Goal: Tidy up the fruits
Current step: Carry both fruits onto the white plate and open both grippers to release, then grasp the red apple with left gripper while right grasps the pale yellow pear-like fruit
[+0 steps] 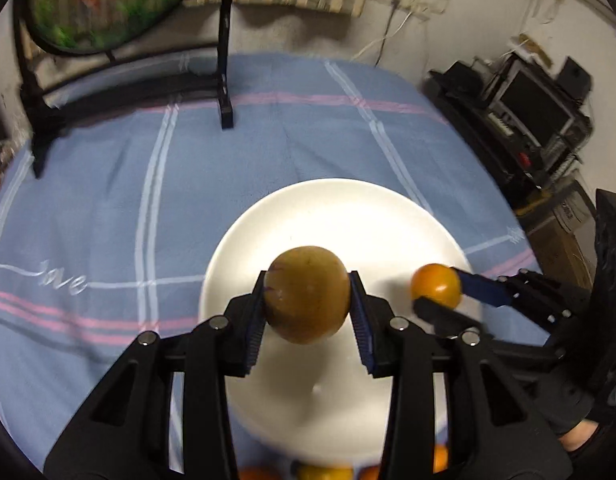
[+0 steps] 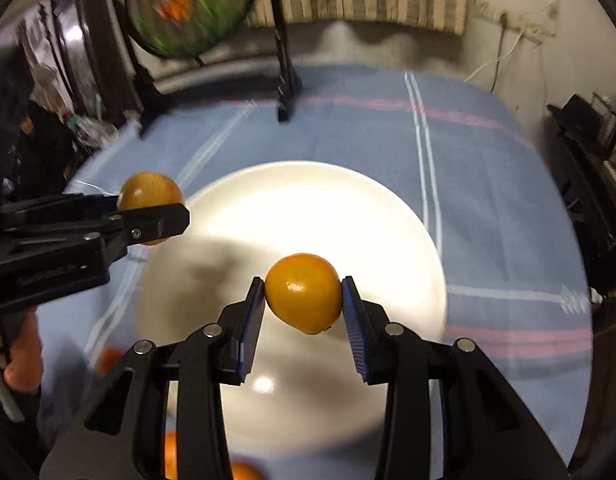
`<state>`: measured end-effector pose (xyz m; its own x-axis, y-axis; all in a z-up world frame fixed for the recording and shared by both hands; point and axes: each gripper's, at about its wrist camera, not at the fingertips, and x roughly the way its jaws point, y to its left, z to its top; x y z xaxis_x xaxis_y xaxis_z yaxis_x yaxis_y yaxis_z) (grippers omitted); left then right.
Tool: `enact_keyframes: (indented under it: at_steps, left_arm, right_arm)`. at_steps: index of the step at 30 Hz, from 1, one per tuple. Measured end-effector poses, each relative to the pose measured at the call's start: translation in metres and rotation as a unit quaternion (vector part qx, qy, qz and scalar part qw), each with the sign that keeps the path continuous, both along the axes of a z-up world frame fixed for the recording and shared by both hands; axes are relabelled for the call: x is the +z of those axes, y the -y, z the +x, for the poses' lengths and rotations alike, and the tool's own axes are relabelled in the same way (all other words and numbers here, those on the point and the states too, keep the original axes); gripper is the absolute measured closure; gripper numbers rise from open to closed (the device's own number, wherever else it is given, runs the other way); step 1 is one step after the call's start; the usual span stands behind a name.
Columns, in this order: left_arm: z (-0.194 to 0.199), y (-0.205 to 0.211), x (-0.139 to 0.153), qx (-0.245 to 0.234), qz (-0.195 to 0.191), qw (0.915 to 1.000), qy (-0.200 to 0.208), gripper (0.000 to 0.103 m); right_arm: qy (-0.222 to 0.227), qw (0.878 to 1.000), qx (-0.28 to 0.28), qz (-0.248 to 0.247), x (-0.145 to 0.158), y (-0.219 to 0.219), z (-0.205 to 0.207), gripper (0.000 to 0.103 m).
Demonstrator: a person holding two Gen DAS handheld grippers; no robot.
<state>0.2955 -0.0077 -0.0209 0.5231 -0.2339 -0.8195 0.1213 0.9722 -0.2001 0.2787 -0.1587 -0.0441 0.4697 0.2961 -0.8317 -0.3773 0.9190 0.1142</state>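
My left gripper (image 1: 308,300) is shut on a round brownish-yellow fruit (image 1: 307,294), held in the air over a bare white plate (image 1: 339,208). The right wrist view shows that fruit (image 2: 148,194) and the left gripper (image 2: 152,216) over the plate's left rim. My right gripper (image 2: 303,296) is shut on a smaller orange fruit (image 2: 304,292), also above the white plate (image 2: 308,200). In the left wrist view the orange fruit (image 1: 435,285) and the right gripper (image 1: 439,290) hang over the plate's right side.
The plate lies on a blue cloth (image 1: 108,200) with white and pink stripes. Several orange fruits (image 1: 323,472) lie near the plate's front edge. A black stand (image 1: 226,80) with a round embroidered panel (image 1: 108,0) rises at the back. Black equipment (image 1: 527,112) fills the right.
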Motion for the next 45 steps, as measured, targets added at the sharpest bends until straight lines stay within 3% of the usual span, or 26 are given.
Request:
enact_keyframes:
  at_steps: [6,7,8,9,12,17,21,25,31,45]
  left_arm:
    - [0.044,0.01,-0.033,-0.006,-0.01,0.9993,-0.036,0.062]
    - [0.049,0.01,-0.035,-0.006,-0.012,0.9992,-0.037,0.058]
    - [0.05,0.01,-0.036,-0.005,-0.012,0.9993,-0.035,0.043]
    - [0.05,0.008,-0.032,-0.001,-0.013,0.9996,-0.027,0.037]
    - [0.036,-0.002,-0.012,0.005,-0.027,0.9996,-0.003,0.032]
    - [-0.035,-0.023,0.03,0.011,-0.031,0.9984,0.046,0.02]
    - [-0.123,-0.036,0.038,0.039,-0.015,0.9952,0.089,0.016]
    - [-0.2,-0.039,0.02,0.077,0.005,0.9922,0.098,0.016]
    - [-0.257,-0.038,0.006,0.07,0.03,0.992,0.1,0.016]
    - [-0.284,-0.043,-0.01,0.064,0.024,0.9941,0.084,0.015]
  right_arm:
    - [-0.011,1.0,0.019,-0.012,-0.017,-0.012,0.033,0.062]
    - [-0.012,1.0,0.018,-0.018,-0.019,-0.014,0.034,0.06]
    - [-0.01,0.999,0.012,-0.034,-0.02,-0.015,0.035,0.053]
    - [0.001,0.999,0.006,-0.046,-0.018,-0.014,0.033,0.04]
    - [0.014,0.999,0.009,-0.049,-0.006,-0.009,0.022,0.04]
    - [0.039,0.999,0.001,-0.037,0.035,0.012,-0.045,0.034]
    - [0.063,0.998,-0.026,-0.012,0.049,0.032,-0.118,0.006]
    - [0.095,0.993,-0.065,-0.019,0.042,0.036,-0.181,0.006]
    - [0.094,0.992,-0.087,-0.007,0.037,0.038,-0.217,0.006]
    - [0.105,0.989,-0.096,-0.031,0.036,0.044,-0.244,0.006]
